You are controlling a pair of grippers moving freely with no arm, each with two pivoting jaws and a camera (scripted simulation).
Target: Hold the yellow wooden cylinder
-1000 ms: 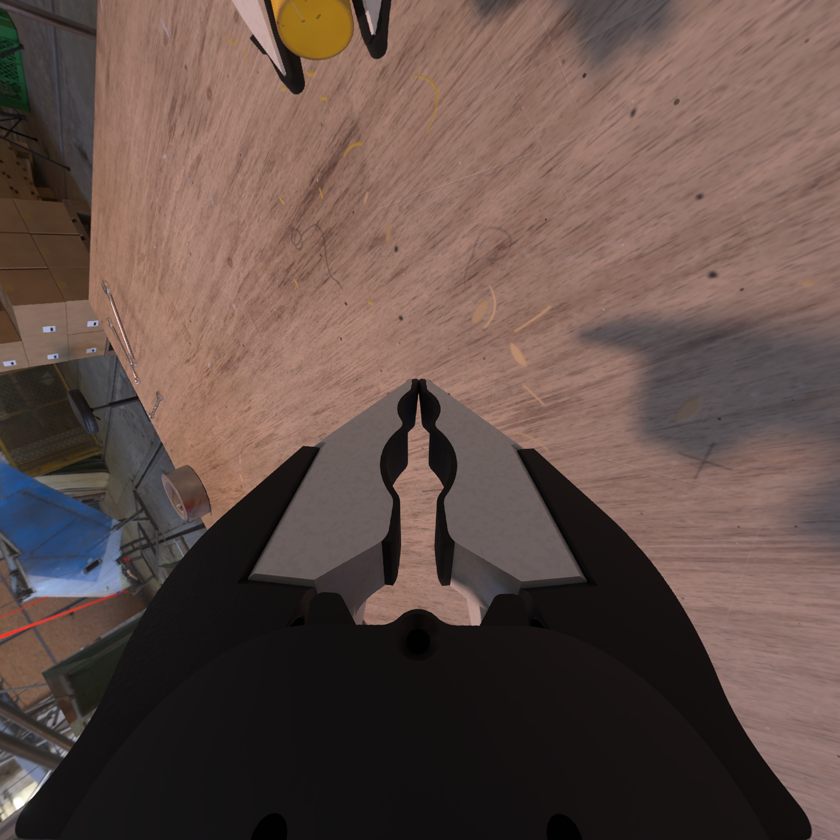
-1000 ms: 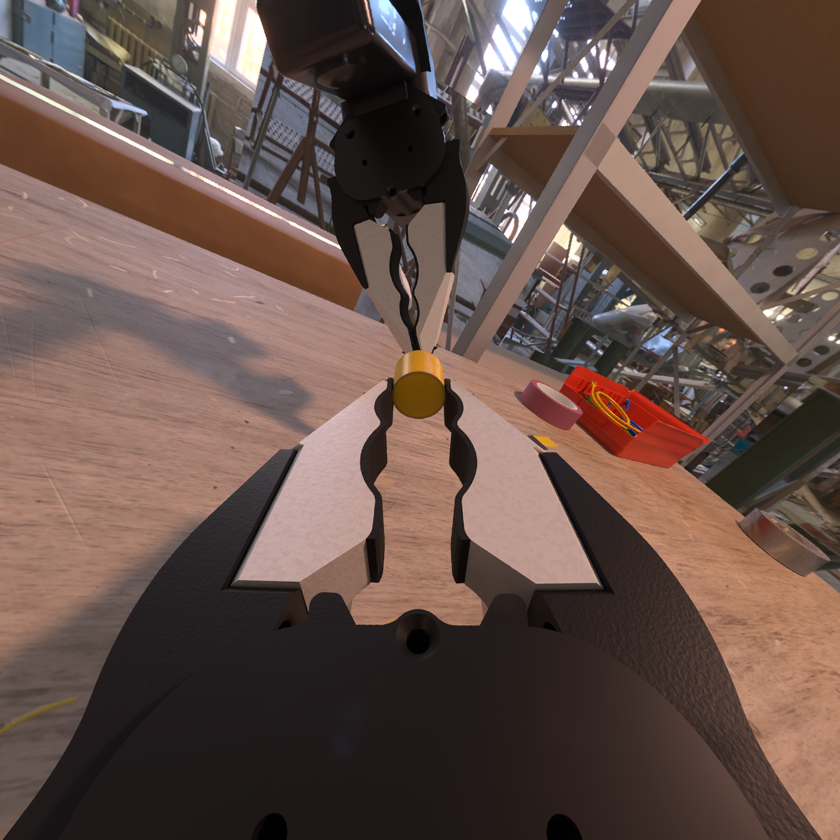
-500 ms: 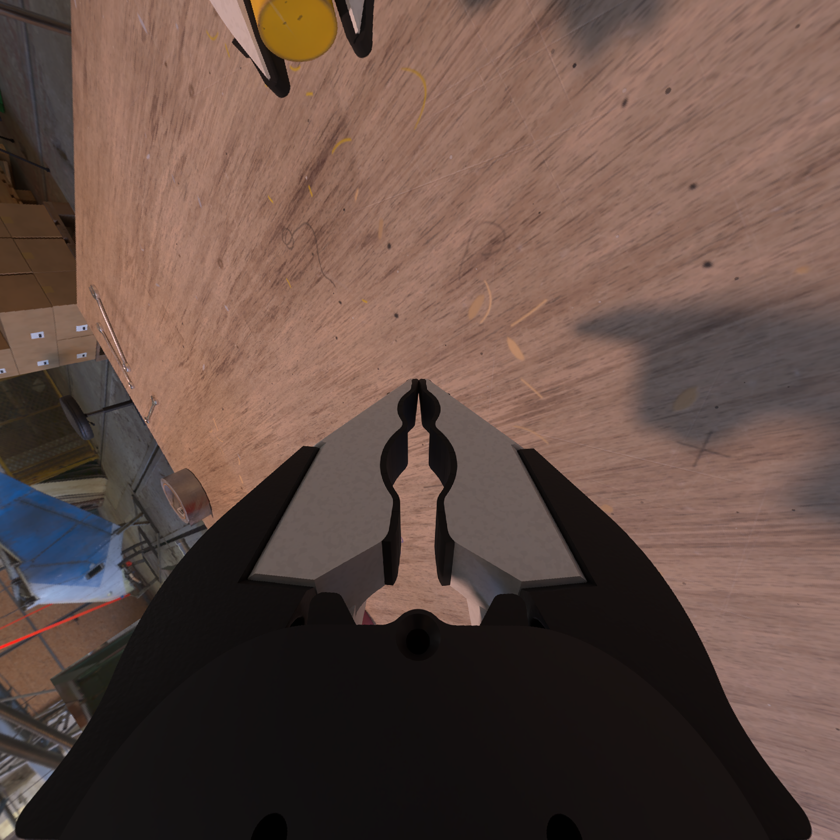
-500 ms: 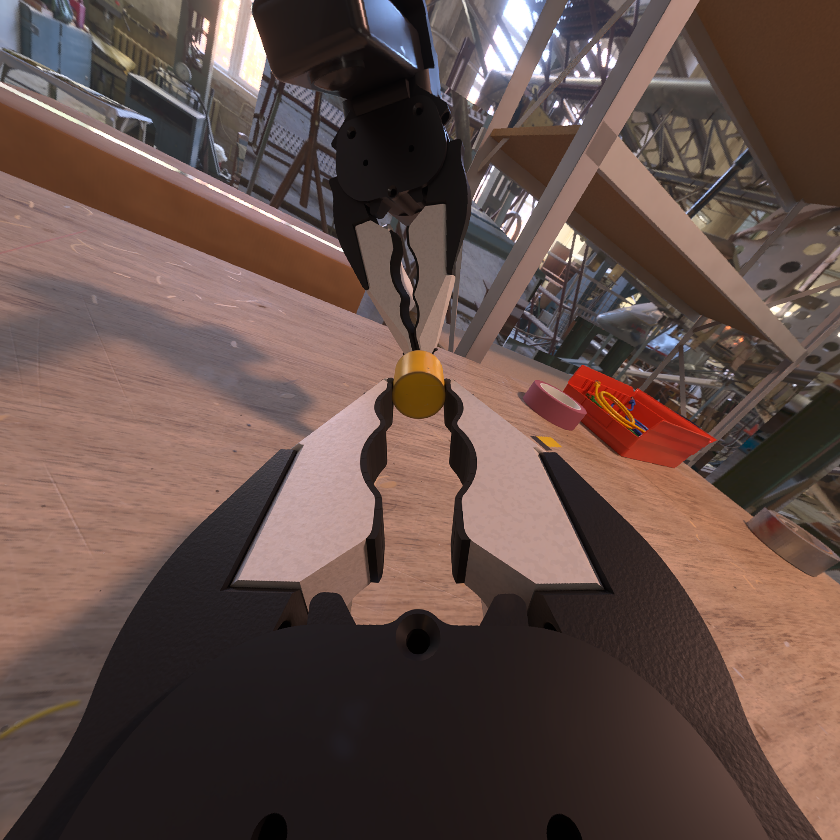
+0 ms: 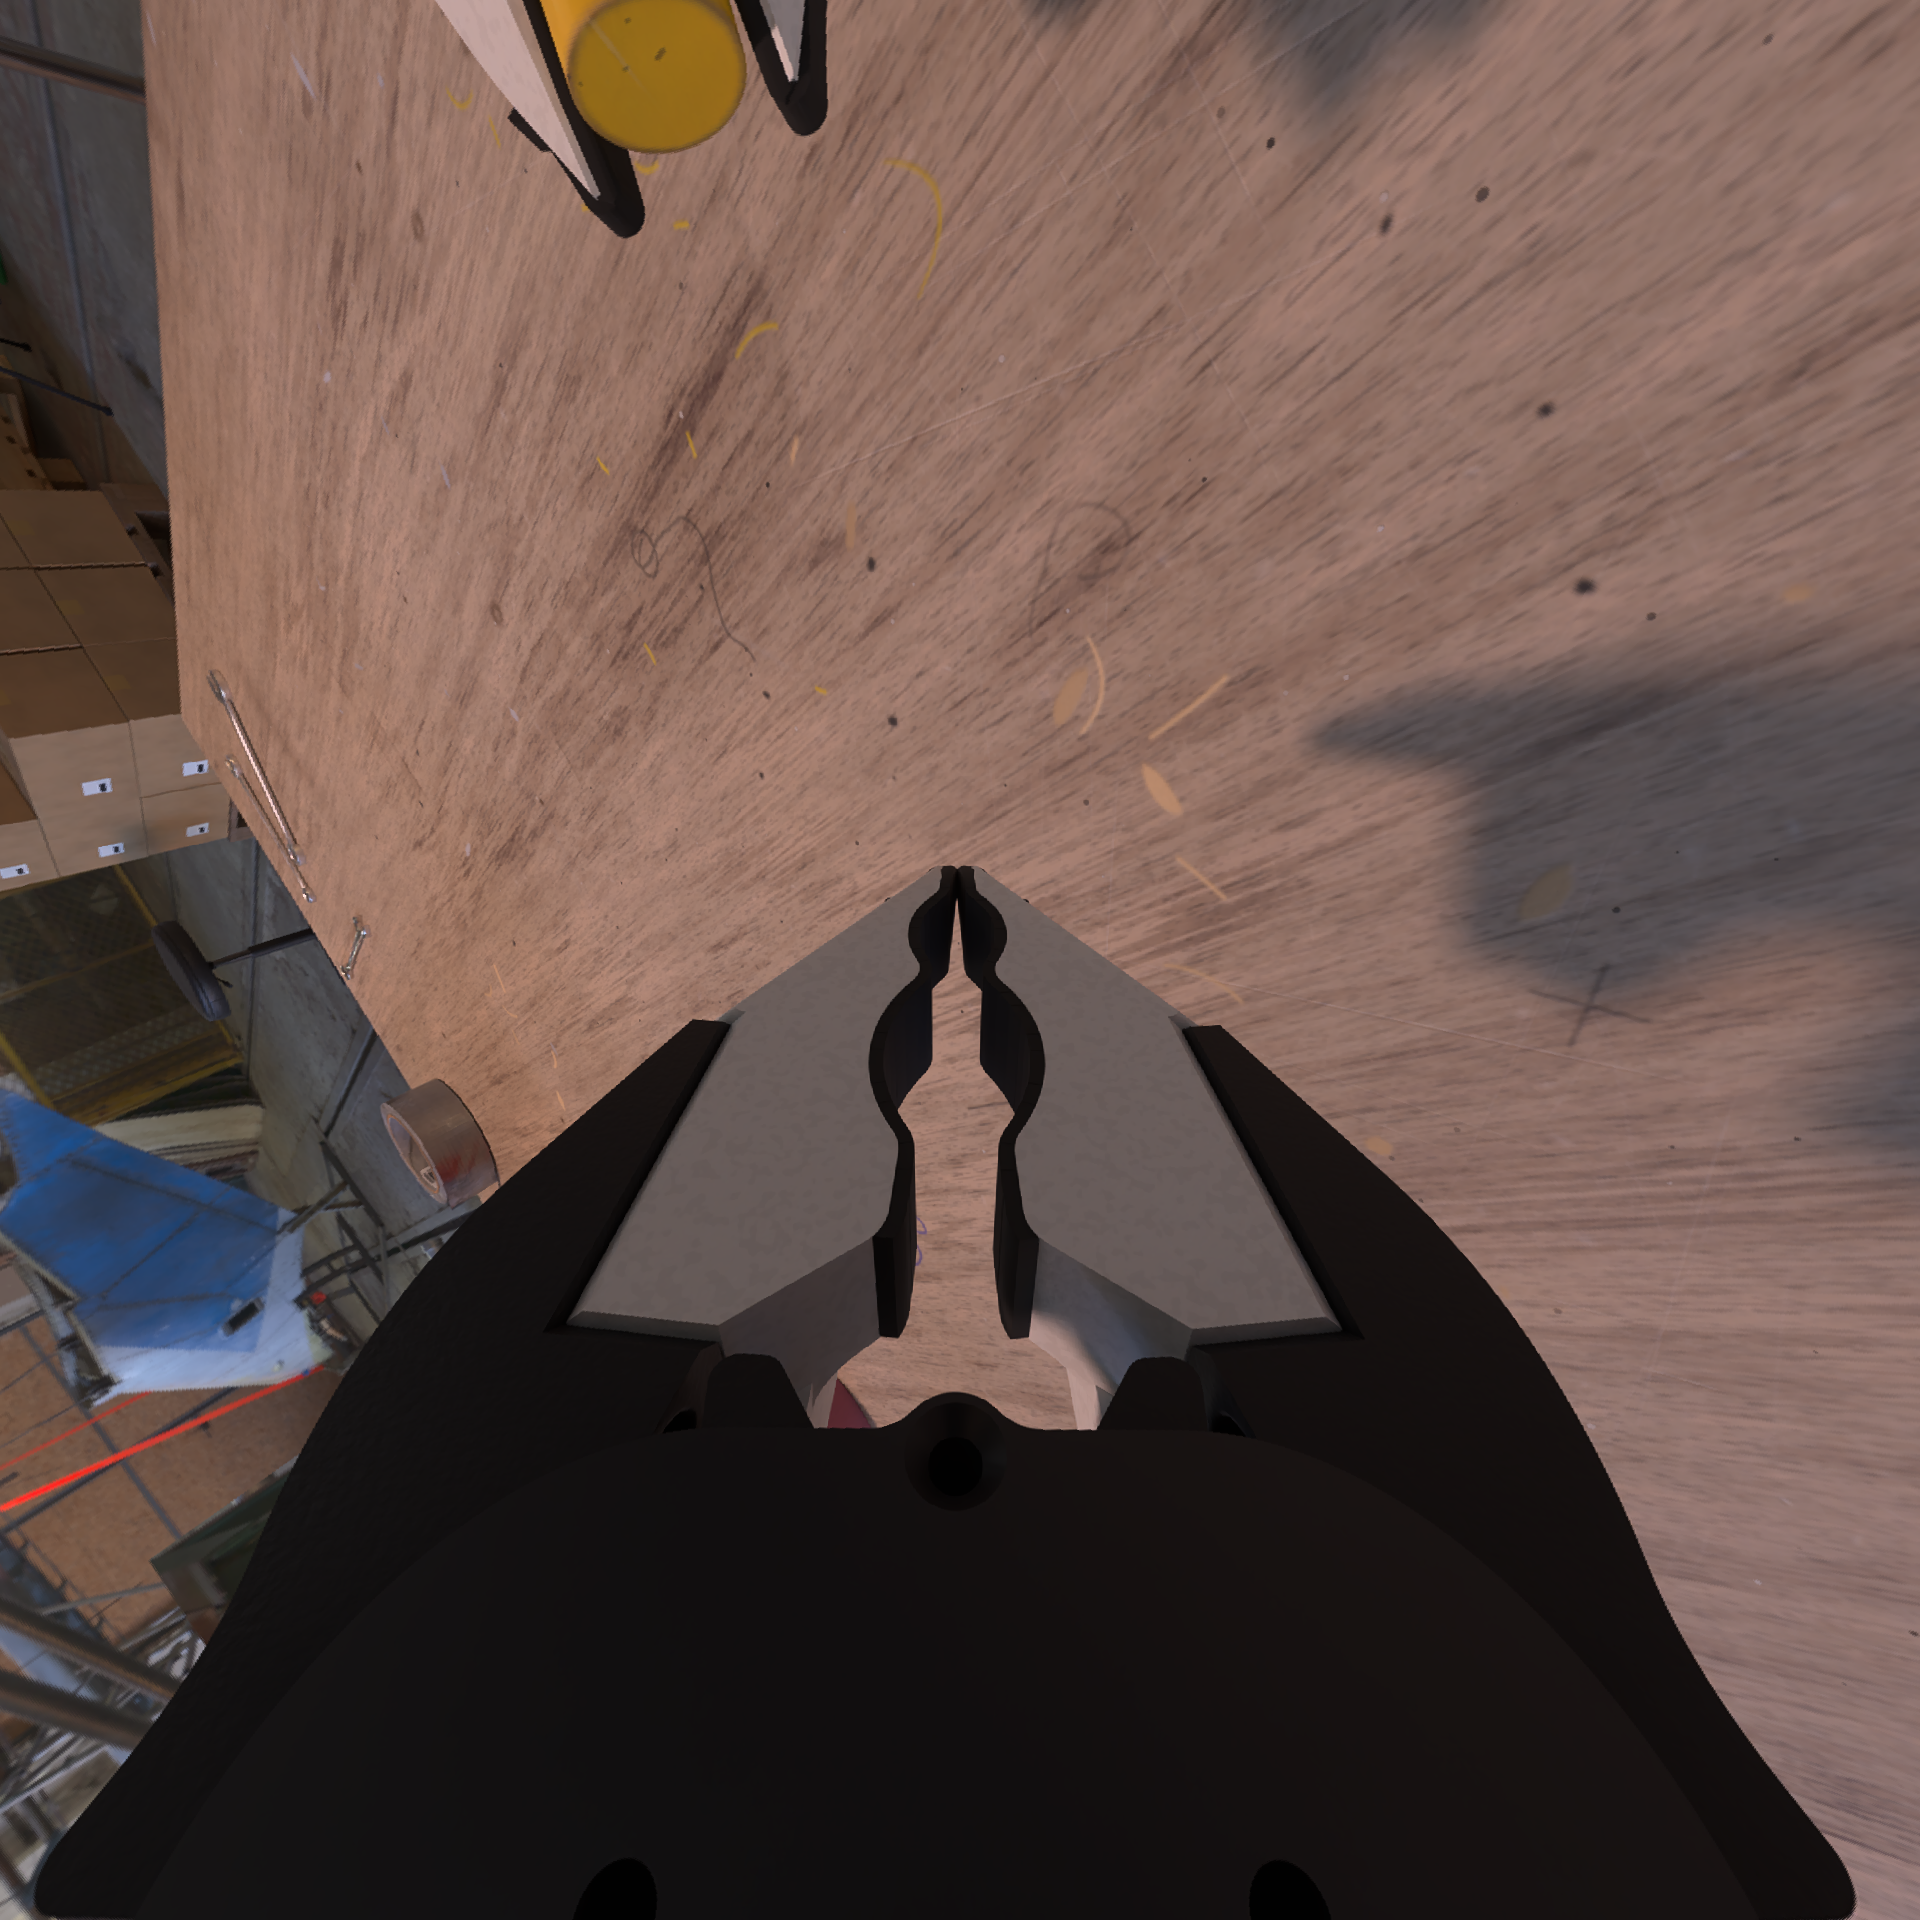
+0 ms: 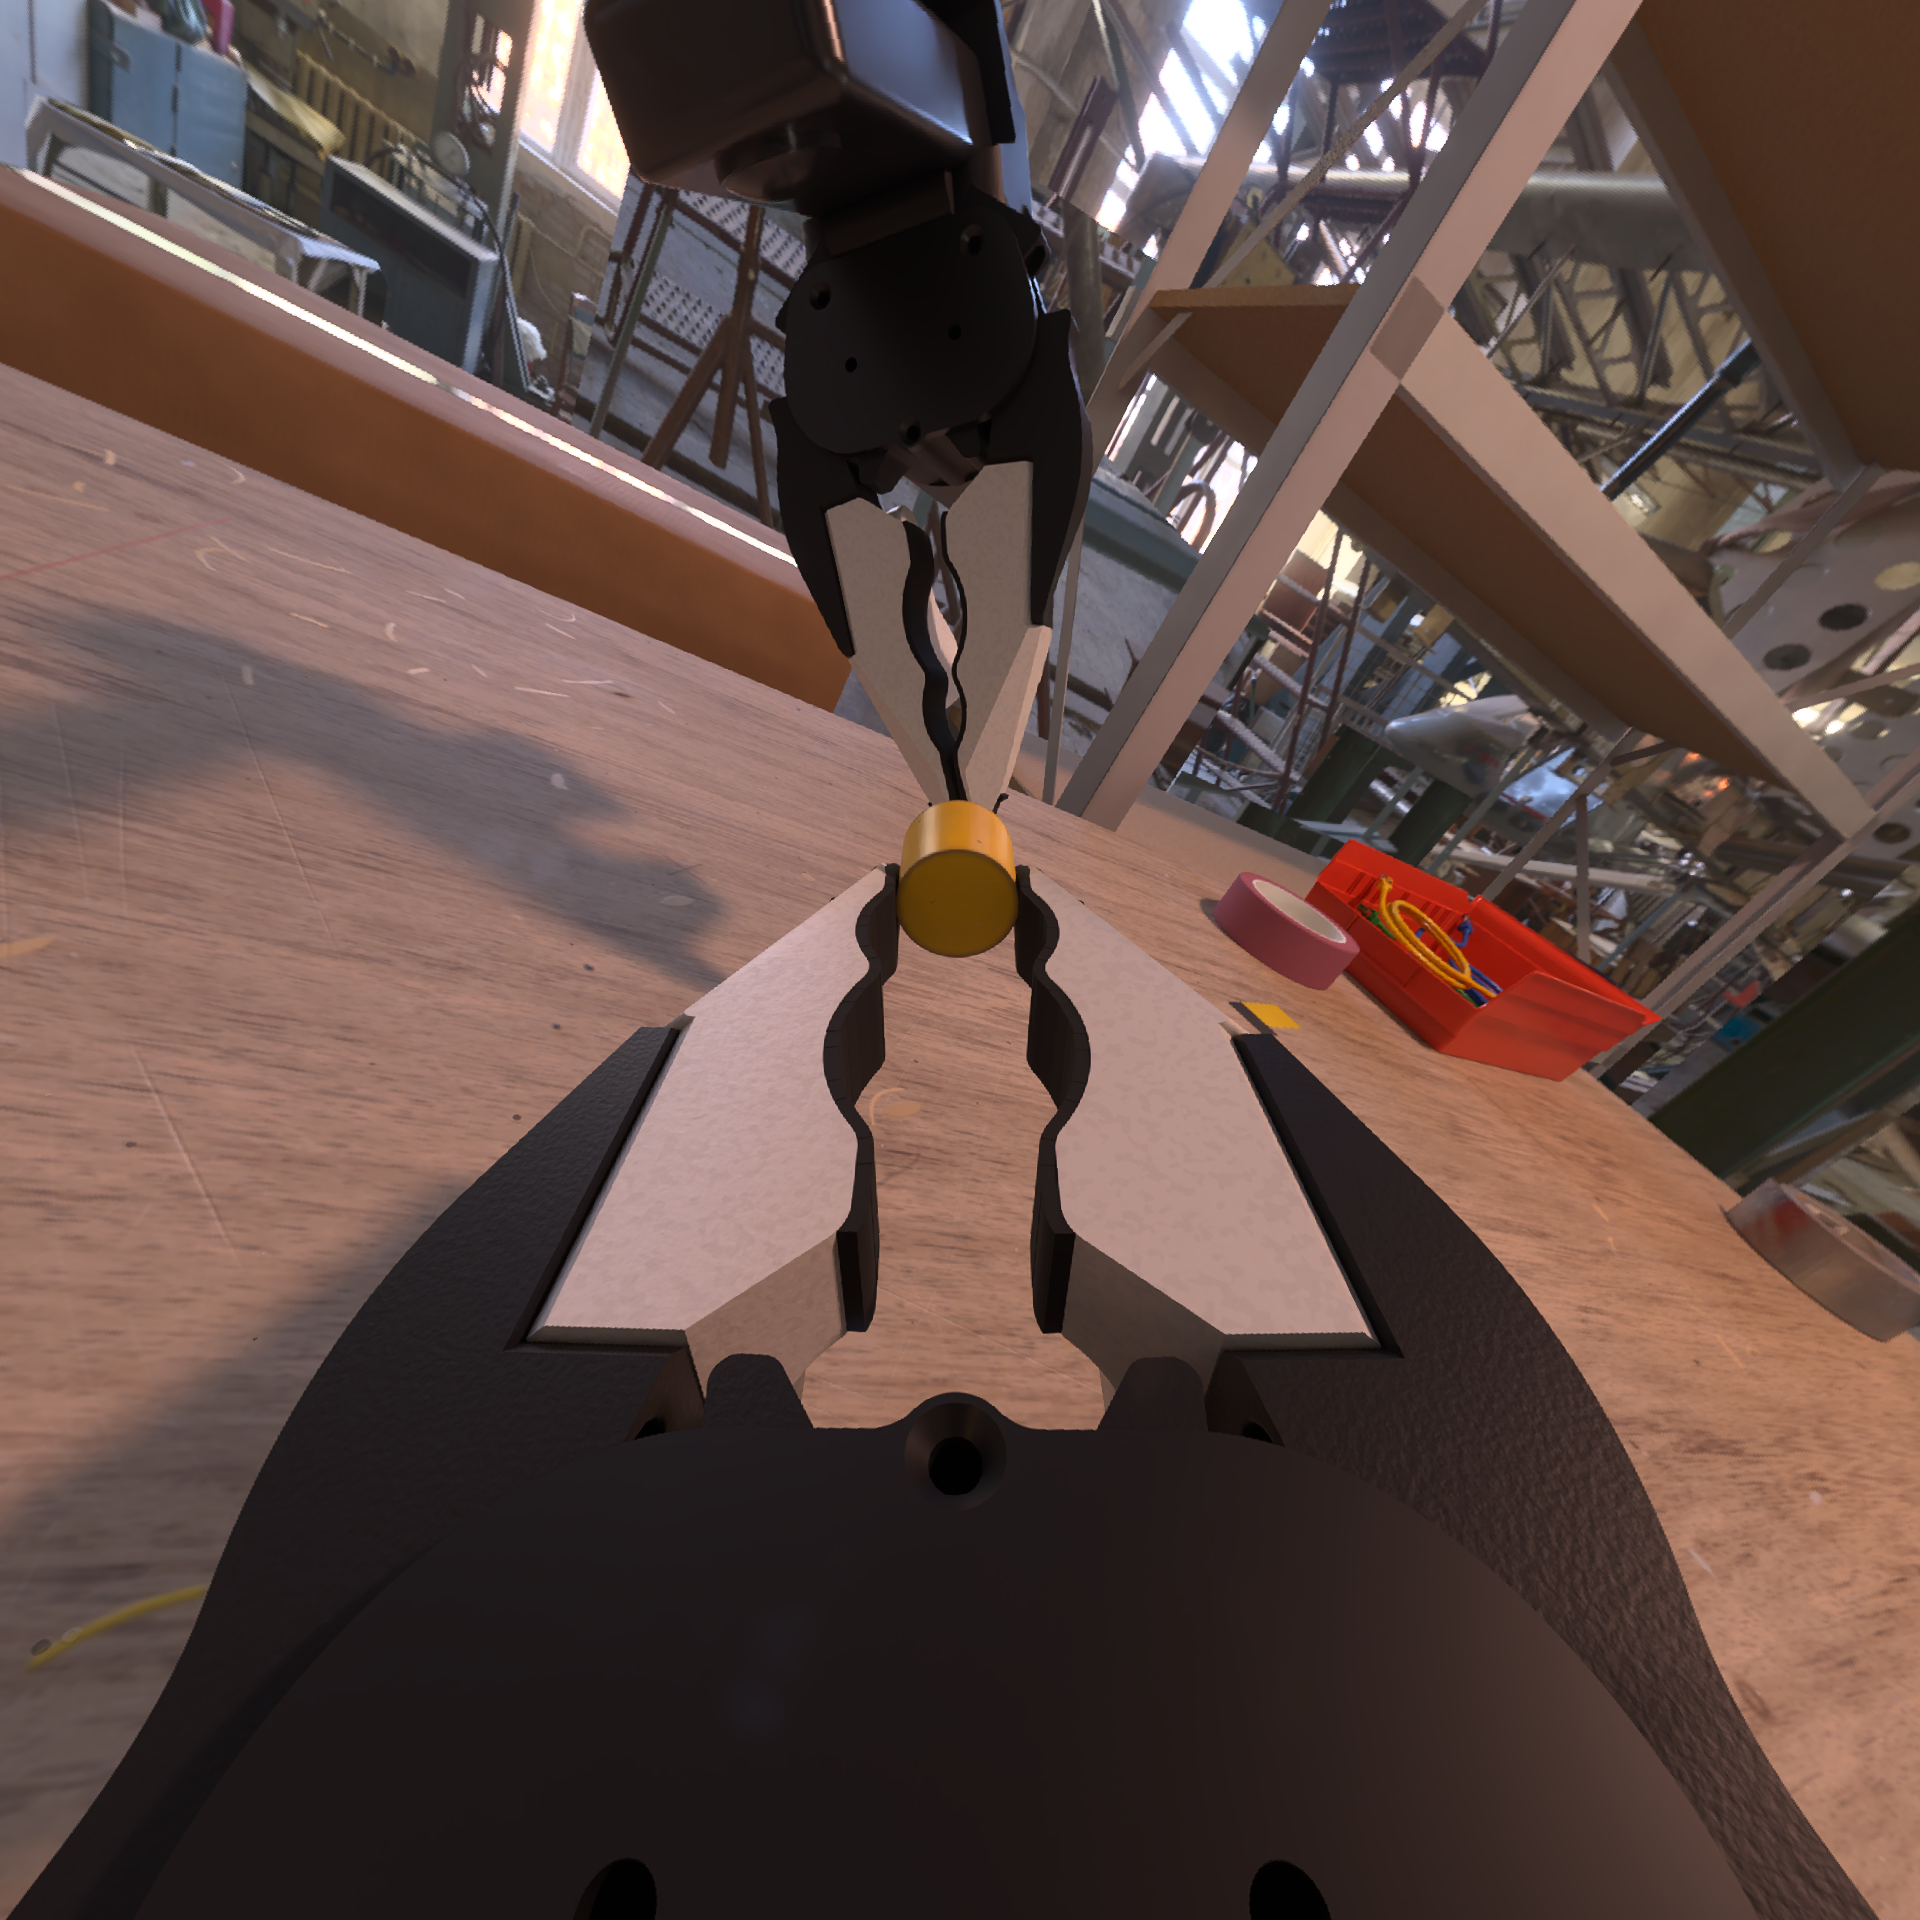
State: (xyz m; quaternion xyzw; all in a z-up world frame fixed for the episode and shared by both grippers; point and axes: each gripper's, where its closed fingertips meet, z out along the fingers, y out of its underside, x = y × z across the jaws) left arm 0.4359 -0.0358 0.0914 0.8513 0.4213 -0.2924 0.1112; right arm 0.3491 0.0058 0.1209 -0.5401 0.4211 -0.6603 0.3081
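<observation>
The yellow wooden cylinder [image 6: 956, 899] is clamped between the tips of my right gripper [image 6: 956, 883], held above the wooden table [image 6: 364, 935] with a flat end facing the camera. In the left wrist view the cylinder [image 5: 657, 73] shows at the top edge, between the right gripper's fingers [image 5: 582, 156]. My left gripper [image 5: 956, 878] is shut and empty, pointing down at the table [image 5: 1039, 416]. In the right wrist view the left gripper [image 6: 951, 774] hangs just behind the cylinder, tips close to it.
A pink tape roll [image 6: 1288, 930] and a red bin [image 6: 1475, 971] of coloured items lie at the right. A grey tape roll [image 6: 1839, 1257] sits near the right edge. Metal shelving [image 6: 1455, 447] rises behind. Another tape roll [image 5: 436, 1143] and wrenches [image 5: 260, 779] lie along the table's left edge.
The right gripper keeps the cylinder clamped. The left gripper has shifted slightly, so the cylinder sits a little lower and to the right in its view.
</observation>
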